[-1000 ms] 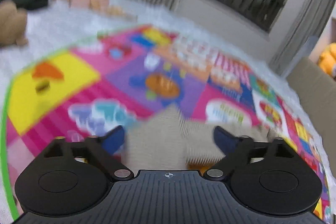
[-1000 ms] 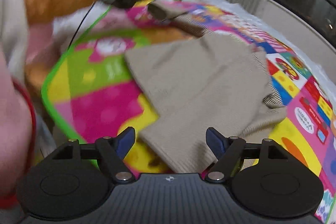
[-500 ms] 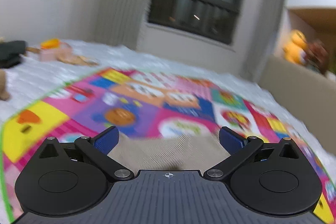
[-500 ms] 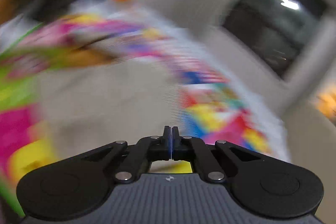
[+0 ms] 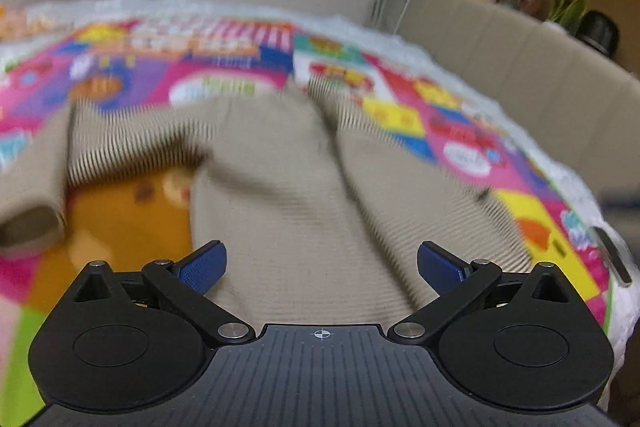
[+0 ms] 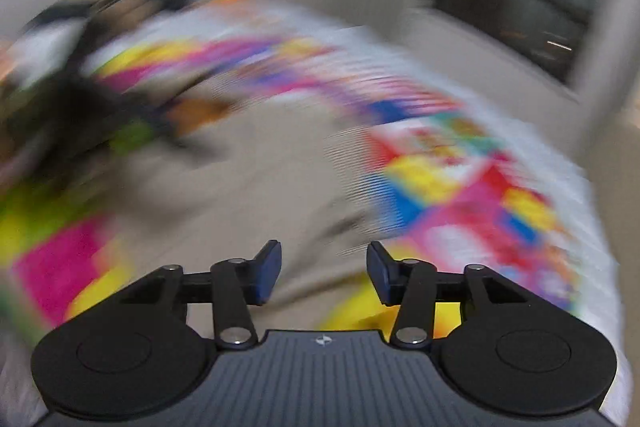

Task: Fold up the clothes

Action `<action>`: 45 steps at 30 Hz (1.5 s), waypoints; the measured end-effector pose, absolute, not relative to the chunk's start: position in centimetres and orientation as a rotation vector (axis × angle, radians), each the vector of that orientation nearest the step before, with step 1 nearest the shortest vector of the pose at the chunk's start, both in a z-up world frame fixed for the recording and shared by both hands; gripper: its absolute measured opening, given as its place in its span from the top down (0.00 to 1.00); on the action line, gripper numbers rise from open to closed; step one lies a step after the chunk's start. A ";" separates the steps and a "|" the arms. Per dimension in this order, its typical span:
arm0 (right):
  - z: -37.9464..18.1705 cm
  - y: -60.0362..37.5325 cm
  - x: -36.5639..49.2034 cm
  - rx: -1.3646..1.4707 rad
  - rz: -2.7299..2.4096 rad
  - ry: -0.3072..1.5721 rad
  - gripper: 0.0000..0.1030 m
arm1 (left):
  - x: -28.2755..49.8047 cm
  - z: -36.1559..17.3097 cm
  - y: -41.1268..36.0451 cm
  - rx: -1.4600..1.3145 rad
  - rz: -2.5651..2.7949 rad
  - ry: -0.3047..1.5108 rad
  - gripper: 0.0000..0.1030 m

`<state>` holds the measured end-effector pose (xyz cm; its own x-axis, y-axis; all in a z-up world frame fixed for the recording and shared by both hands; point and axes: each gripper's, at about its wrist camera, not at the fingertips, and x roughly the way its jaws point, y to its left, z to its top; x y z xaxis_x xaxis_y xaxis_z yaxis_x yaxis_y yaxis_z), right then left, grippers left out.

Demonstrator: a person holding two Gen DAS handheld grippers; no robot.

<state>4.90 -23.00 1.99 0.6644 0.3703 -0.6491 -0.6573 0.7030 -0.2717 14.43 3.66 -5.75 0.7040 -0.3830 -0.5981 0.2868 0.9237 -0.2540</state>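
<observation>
A beige knit garment [image 5: 288,187] is seen spread on a colourful play mat [image 5: 224,67], with 1 sleeve [image 5: 36,187] lying off to the left over an orange patch. The left gripper [image 5: 322,263] is held wide open above the garment's near edge, nothing between its 2 blue pads [image 5: 202,267]. The right gripper [image 6: 324,267] is partly open with nothing gripped, positioned over the garment's [image 6: 248,179] near edge; that view is heavily blurred, so contact with the cloth cannot be judged.
</observation>
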 end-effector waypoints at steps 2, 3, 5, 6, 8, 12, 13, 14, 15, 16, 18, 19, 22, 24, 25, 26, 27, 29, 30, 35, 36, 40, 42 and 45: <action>-0.3 -20.3 1.6 -0.617 0.743 0.623 0.55 | 14.5 -7.3 3.6 -0.143 -0.363 0.695 0.00; -1.1 -19.2 0.5 -0.659 0.780 0.625 0.55 | 14.5 -8.1 3.6 -0.142 -0.358 0.695 0.00; -2.9 -17.5 -1.1 -0.766 0.814 0.605 0.55 | 14.2 -8.5 3.3 -0.124 -0.348 0.689 0.00; -3.7 -17.1 -1.6 -0.793 0.821 0.606 0.53 | 14.0 -8.4 3.2 -0.114 -0.345 0.686 0.00; -4.7 -16.6 -1.6 -0.795 0.830 0.629 0.53 | 14.0 -8.3 3.6 -0.137 -0.353 0.688 0.00; -6.2 -15.6 -2.2 -0.870 0.817 0.561 0.59 | 14.1 -8.2 4.6 -0.199 -0.372 0.679 0.00; -6.2 -15.5 -1.9 -0.875 0.798 0.547 0.70 | 14.2 -8.2 4.6 -0.208 -0.373 0.677 0.00; -6.1 -15.4 -1.5 -0.879 0.779 0.534 0.92 | 14.2 -8.2 4.8 -0.220 -0.371 0.675 0.00; -5.8 -15.5 -0.9 -0.868 0.755 0.525 0.92 | 14.3 -8.1 4.7 -0.229 -0.371 0.676 0.00; -4.9 -15.8 0.3 -0.848 0.717 0.505 0.92 | 14.3 -7.9 4.7 -0.234 -0.368 0.683 0.00; -3.2 -16.6 2.6 -0.806 0.639 0.463 0.93 | 14.4 -7.5 4.7 -0.240 -0.360 0.699 0.00; -1.8 -17.9 3.8 -0.767 0.577 0.440 0.93 | 14.4 -7.2 4.7 -0.245 -0.358 0.710 0.00; 3.6 -22.4 8.5 -0.607 0.375 0.375 0.97 | 14.7 -6.1 5.1 -0.267 -0.385 0.742 0.00; 7.0 -26.3 11.8 -0.469 0.258 0.346 0.97 | 14.9 -5.1 5.9 -0.273 -0.385 0.720 0.00; 8.4 -28.1 13.2 -0.412 0.210 0.331 0.97 | 15.0 -4.6 6.4 -0.273 -0.378 0.701 0.00; 9.3 -29.8 14.7 -0.359 0.167 0.324 0.97 | 15.2 -4.1 7.0 -0.271 -0.367 0.681 0.00; 10.1 -31.4 16.1 -0.306 0.125 0.317 0.97 | 15.5 -3.6 7.8 -0.264 -0.342 0.659 0.00; 10.3 -34.2 18.6 -0.214 0.063 0.327 0.97 | 16.2 -3.0 9.3 -0.252 -0.284 0.629 0.00; 10.2 -35.6 19.8 -0.170 0.032 0.334 0.97 | 16.6 -2.8 10.2 -0.245 -0.250 0.621 0.00; 7.3 -40.6 25.0 -0.006 -0.118 0.403 0.97 | 17.7 -2.4 14.3 -0.171 -0.109 0.584 0.00; 6.4 -41.3 25.6 0.008 -0.156 0.414 0.97 | 17.8 -2.3 15.0 -0.156 -0.086 0.577 0.00; 4.0 -44.2 28.9 0.019 -0.319 0.458 0.97 | 17.1 -2.0 17.4 -0.116 -0.067 0.579 0.00; 2.6 -45.5 30.1 0.018 -0.408 0.475 0.97 | 16.6 -2.1 18.0 -0.071 -0.076 0.587 0.00; 1.4 -46.6 30.5 0.040 -0.449 0.503 0.96 | 16.1 -2.6 17.7 0.033 -0.104 0.595 0.00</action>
